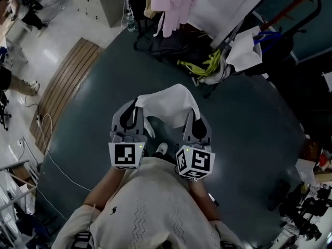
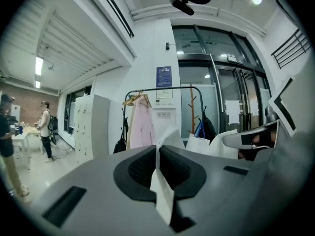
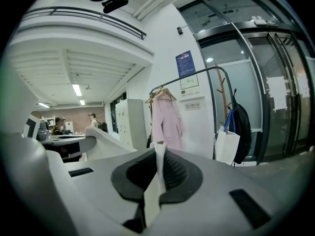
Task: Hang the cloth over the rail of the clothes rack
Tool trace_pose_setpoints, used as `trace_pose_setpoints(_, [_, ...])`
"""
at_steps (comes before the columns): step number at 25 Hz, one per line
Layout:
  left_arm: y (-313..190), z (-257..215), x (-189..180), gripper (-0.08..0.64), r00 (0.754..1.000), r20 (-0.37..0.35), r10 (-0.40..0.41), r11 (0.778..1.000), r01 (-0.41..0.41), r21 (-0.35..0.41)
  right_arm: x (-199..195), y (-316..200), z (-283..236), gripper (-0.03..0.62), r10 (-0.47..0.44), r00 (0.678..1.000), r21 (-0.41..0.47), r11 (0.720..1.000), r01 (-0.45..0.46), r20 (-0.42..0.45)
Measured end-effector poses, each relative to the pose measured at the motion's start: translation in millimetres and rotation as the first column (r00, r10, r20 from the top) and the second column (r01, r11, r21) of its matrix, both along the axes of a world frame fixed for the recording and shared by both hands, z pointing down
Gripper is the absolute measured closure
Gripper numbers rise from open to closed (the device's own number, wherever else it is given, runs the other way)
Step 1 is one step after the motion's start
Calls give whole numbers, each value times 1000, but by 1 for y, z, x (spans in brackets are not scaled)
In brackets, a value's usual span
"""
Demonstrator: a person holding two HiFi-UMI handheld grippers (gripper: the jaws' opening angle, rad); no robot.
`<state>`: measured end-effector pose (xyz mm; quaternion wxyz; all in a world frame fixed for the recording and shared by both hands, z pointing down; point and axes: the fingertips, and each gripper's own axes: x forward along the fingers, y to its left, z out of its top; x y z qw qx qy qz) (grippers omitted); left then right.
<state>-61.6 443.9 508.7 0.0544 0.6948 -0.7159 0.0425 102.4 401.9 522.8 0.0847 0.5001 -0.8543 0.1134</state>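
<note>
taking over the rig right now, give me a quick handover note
Left hand-held gripper: shut on one edge of the white cloth.
Right hand-held gripper: shut on the opposite edge; the cloth is spread between the two, off the floor.
Clothes rack: ahead, apart from the cloth; a pink garment hangs near the left end of its rail.
Done: cloth picked up and spread.
Left: reach the rack, drape the cloth over the free part of the rail, open both.

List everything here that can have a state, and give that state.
white cloth, held up by both ends, not yet hung
left hand-held gripper, shut on the white cloth
right hand-held gripper, shut on the white cloth
clothes rack, upright, apart from the cloth
pink garment, hanging on the clothes rack
</note>
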Motion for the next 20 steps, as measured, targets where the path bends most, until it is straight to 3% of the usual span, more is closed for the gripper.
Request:
trace_pose_setpoints(5, [-90, 3, -23, 541, 985, 16, 174, 985, -173, -28, -25, -62, -3, 571, 140, 990, 4, 990, -140, -12])
trace_pose_setpoints(9, [-154, -29, -33, 541, 958, -28, 286, 954, -282, 99, -41, -100, -13, 571, 265, 964, 27, 964, -265, 4])
trace_pose_setpoints(11, [-173, -32, -40, 540, 945, -37, 326, 940, -320, 116, -49, -110, -16, 571, 309, 951, 38, 950, -309, 5])
trace_pose_setpoints(16, [-216, -24, -59, 541, 937, -38, 347, 934, -342, 104, -52, -137, -12, 571, 374, 927, 50, 927, -372, -36])
trace_pose_setpoints(20, [-257, -10, -70, 541, 939, 15, 344, 938, -345, 31, -34, -171, -7, 571, 423, 905, 38, 906, -422, -38])
